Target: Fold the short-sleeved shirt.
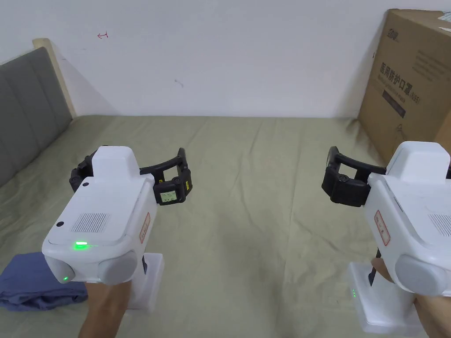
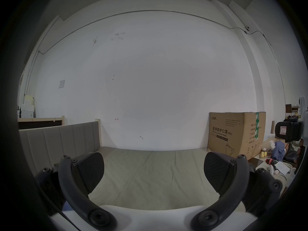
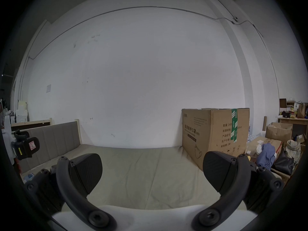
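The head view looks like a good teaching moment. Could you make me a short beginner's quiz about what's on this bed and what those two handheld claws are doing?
1. True or false: the left gripper is clamped on the blue garment.
2. Which lies nearest the blue garment? A. the right gripper B. the left gripper C. the cardboard box
3. Fill in: the cardboard box stands on the bed at its far ____ corner in the head view.

Key: 1. False; its jaws stand wide apart with nothing between them, and the garment lies bunched on the sheet. 2. B. 3. right.
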